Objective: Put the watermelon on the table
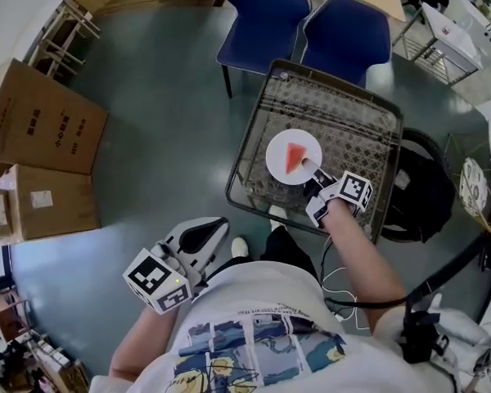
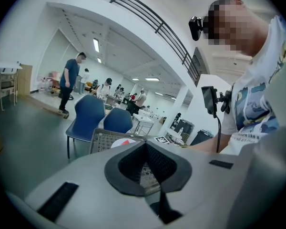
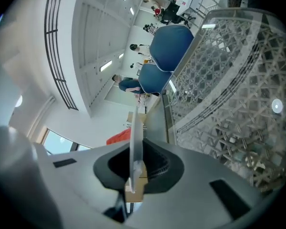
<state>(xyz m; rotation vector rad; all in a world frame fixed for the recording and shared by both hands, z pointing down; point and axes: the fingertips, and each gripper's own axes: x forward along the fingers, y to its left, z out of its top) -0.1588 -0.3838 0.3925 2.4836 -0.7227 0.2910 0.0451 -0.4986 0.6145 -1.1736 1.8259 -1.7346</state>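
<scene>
A red wedge of watermelon (image 1: 295, 157) lies on a round white plate (image 1: 280, 169) over the wire-mesh table (image 1: 254, 129) in the head view. My right gripper (image 1: 311, 169) is shut on the plate's near rim. In the right gripper view the plate (image 3: 136, 137) stands edge-on between the jaws, the watermelon (image 3: 118, 137) shows as a red patch to its left, and the mesh table (image 3: 229, 80) fills the right side. My left gripper (image 1: 217, 226) hangs near my body, well short of the table, shut and empty. The left gripper view shows the plate (image 2: 123, 142) and table (image 2: 102, 140) far ahead.
Two blue chairs (image 1: 266, 15) (image 1: 348, 27) stand behind the table. Cardboard boxes (image 1: 41, 121) sit at the left, a black bag (image 1: 425, 187) lies right of the table. Several people (image 2: 69, 80) stand far off in the hall. Grey floor surrounds the table.
</scene>
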